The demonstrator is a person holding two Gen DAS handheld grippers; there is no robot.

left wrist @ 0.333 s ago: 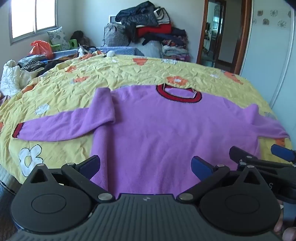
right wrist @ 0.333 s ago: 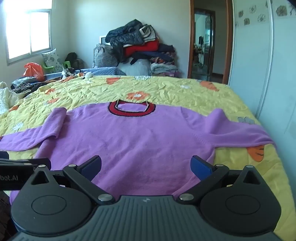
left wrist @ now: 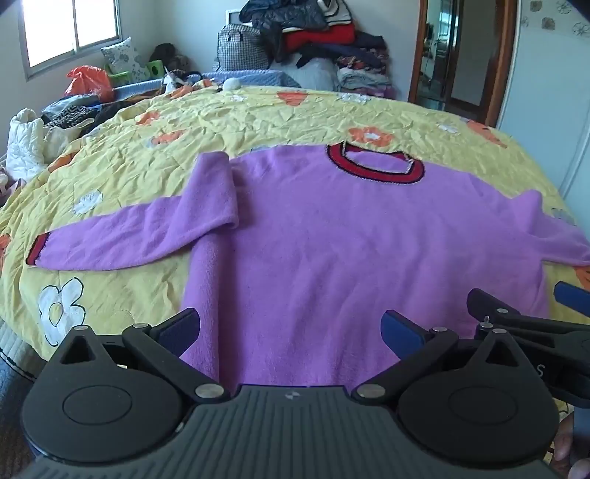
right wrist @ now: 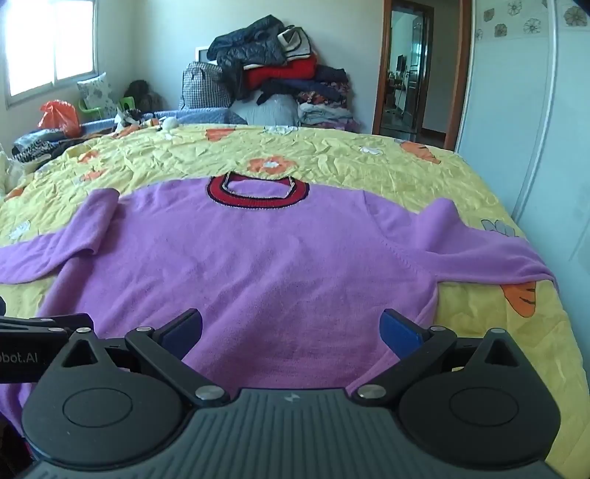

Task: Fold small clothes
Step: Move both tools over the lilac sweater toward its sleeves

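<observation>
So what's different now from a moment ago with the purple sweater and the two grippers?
Nothing visibly changed. The purple sweater still lies flat on the yellow bedspread, its sleeve folded back as before, and the left gripper and right gripper still hover open above its hem, holding nothing.

a wide bed wears a crinkled yellow bedspread printed with orange and white flowers. at its far edge rises a tall pile of folded and bunched clothes, dark quilted jackets on top, a red layer under them, beside a black-and-white checked bag. a bright window sits at the far left, with an orange plastic bag and a floral cushion below it. a white quilted bundle lies at the bed's left edge. a brown-framed doorway opens on the right, next to a white wardrobe door with flower stickers.
</observation>
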